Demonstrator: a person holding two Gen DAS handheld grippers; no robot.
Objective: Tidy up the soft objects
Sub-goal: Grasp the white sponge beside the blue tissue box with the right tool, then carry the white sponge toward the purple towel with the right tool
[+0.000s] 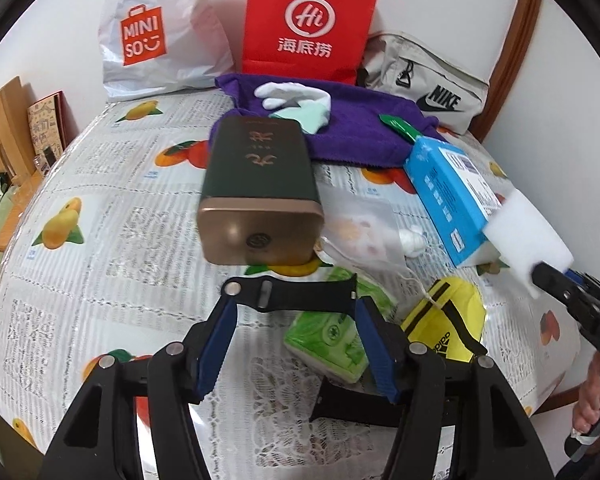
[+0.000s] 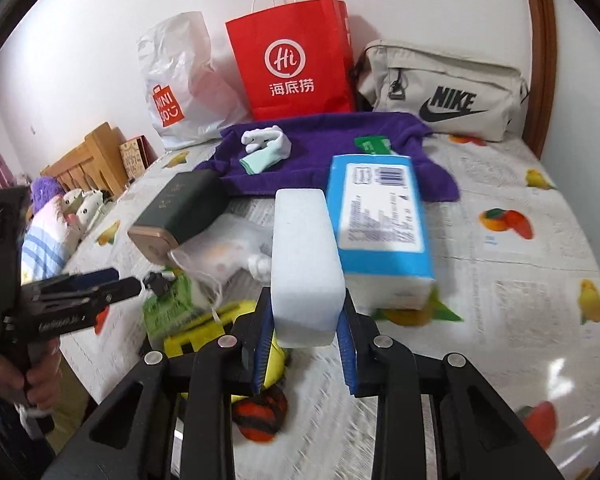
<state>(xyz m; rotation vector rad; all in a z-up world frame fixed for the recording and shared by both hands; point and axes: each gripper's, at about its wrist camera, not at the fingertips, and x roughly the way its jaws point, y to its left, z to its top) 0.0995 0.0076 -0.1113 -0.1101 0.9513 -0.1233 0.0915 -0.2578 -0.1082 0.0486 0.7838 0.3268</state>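
On the fruit-print tablecloth [image 2: 520, 280], with the purple towel [image 2: 332, 148] at twelve o'clock, the right gripper [image 2: 305, 354] clamps the white sponge block [image 2: 304, 264], apparently mid-carry toward the towel, while the left gripper [image 1: 290, 344], jaws apart and empty, hovers over the green tissue pack [image 1: 328, 340], needing to descend and close.

Black gripper [image 1: 292, 340], blue pads [image 1: 216, 348], silver screws

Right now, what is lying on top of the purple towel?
On the purple towel lie a white glove, a mint-green cloth beside it, and a green packet whose front end the blue box hides.
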